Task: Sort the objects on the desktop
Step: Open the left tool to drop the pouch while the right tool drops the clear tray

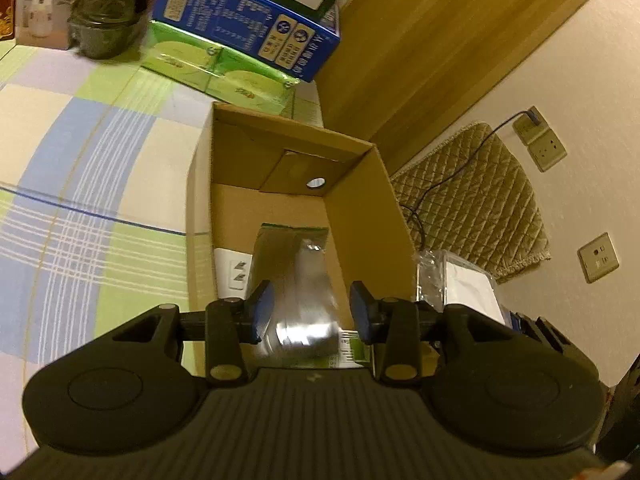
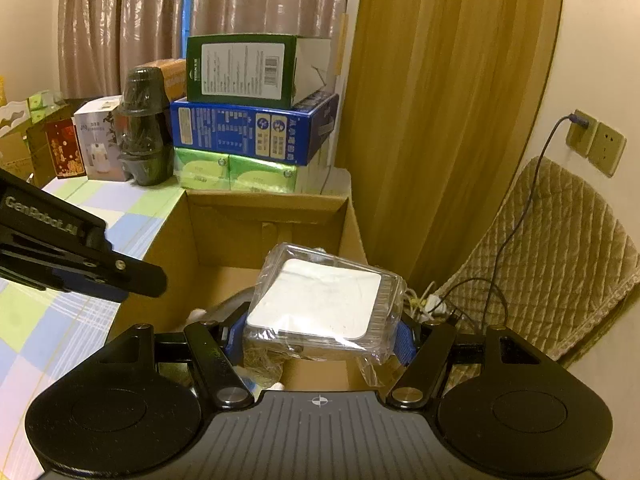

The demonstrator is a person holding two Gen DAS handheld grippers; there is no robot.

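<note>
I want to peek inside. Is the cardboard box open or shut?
Open. The cardboard box has no lid over it, and you can see a silver packet lying inside on its floor.

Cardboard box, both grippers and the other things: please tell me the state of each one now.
Cardboard box: open at the top, partly filled.
Silver pouch: in the box, between the left jaws, pads not pressing it.
Left gripper: open over the box.
Right gripper: shut on the clear plastic pack.
Clear plastic pack: held above the box, tilted.
Wall cable: plugged into the socket.
</note>
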